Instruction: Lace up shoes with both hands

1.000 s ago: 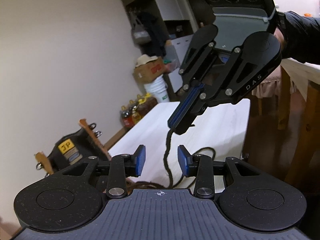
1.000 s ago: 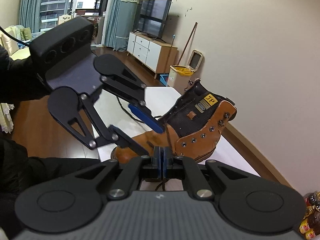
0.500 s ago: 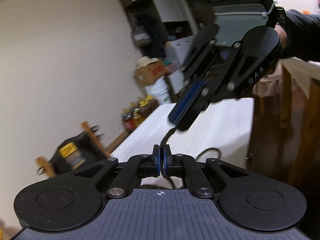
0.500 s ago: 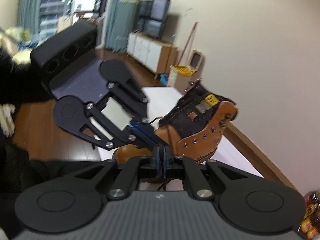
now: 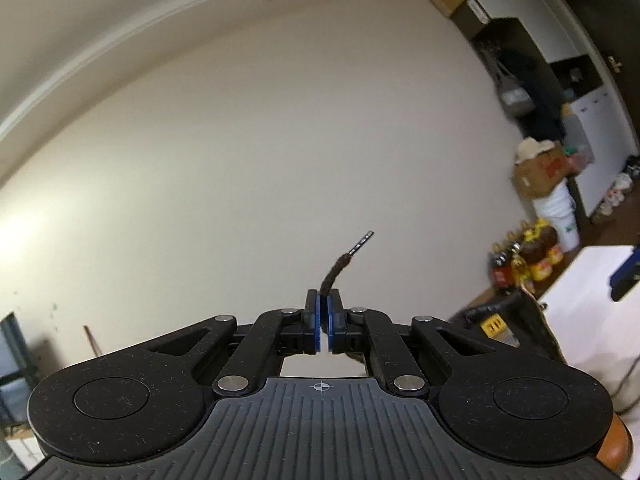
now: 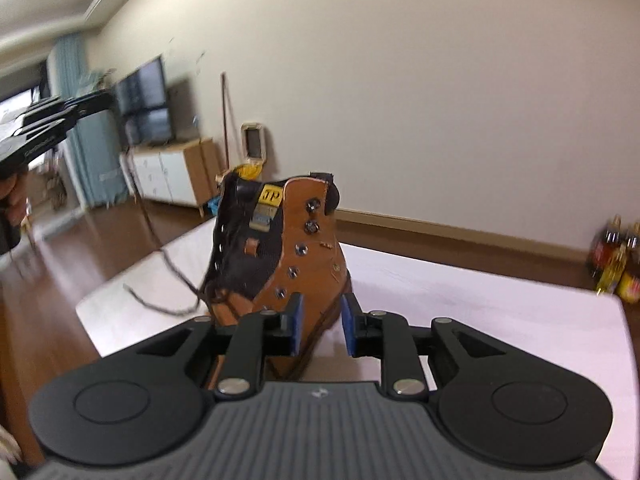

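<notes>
Left gripper (image 5: 323, 322): pads pinched on the brown lace (image 5: 334, 270) just below its tip, which pokes up at frame centre, presumably kept stiff for threading. Right gripper (image 6: 319, 330): jaws opening, nothing between them, likely freeing the lace. Tan boot (image 6: 304, 256) stands upright mid-frame on the white table (image 6: 500, 300); slack lace trails lower left.

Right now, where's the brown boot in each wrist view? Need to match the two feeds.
Left wrist: the boot sits at the lower right edge, only its dark collar and yellow tag showing past the left gripper, which is shut on the lace.
Right wrist: the boot stands upright at centre on the white table, beyond the right gripper, whose jaws are opening.
Shared landmark: the bottles on the floor by the wall.
</notes>
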Tool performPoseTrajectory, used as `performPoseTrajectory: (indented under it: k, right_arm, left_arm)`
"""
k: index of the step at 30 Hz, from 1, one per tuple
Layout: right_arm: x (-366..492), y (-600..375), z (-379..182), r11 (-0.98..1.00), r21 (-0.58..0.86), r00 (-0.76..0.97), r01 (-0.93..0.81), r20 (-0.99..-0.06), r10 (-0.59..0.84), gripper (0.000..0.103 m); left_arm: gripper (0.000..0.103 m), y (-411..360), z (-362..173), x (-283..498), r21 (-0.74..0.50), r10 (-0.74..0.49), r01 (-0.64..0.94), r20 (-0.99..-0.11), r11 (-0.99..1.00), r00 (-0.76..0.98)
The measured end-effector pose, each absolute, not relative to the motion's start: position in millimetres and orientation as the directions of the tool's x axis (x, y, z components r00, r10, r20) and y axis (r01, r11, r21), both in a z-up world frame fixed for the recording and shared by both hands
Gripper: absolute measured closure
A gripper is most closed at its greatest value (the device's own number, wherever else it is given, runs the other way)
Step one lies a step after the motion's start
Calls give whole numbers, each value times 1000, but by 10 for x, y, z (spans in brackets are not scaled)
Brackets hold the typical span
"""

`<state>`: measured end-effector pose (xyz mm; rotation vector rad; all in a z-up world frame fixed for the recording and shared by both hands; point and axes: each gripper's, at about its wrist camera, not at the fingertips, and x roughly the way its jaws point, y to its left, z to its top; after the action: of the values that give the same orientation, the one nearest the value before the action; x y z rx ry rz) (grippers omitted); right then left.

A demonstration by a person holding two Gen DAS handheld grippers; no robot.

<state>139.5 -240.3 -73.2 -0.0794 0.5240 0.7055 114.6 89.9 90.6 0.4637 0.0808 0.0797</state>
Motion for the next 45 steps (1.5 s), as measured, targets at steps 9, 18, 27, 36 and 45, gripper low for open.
performPoseTrajectory:
  k: [9, 18, 27, 36, 45]
  right_arm:
    - [1538, -2018, -1003, 789, 275, 620, -549, -498, 606, 78]
    - [1565, -1926, -1146, 776, 323, 602, -541, -496, 626, 77]
    - [1501, -1977, -1220, 804, 278, 627, -526, -512, 587, 77]
    - [1576, -1811, -1166, 813, 288, 652, -506, -490, 579, 76]
    - [1754, -1840, -1176, 799, 347, 611, -491, -516, 600, 83]
  left_arm:
    - [100, 675, 439, 1234, 383, -51, 141, -236, 913, 970]
    - [100, 1074, 599, 926, 338, 20, 51, -202, 940, 979]
    - [100, 1492, 918, 529, 429, 358, -320, -8, 845, 934]
    - [100, 1119, 708, 742, 488, 236, -159, -100, 858, 967]
    - [100, 449, 251, 1097, 551, -25, 184, -283, 814, 959]
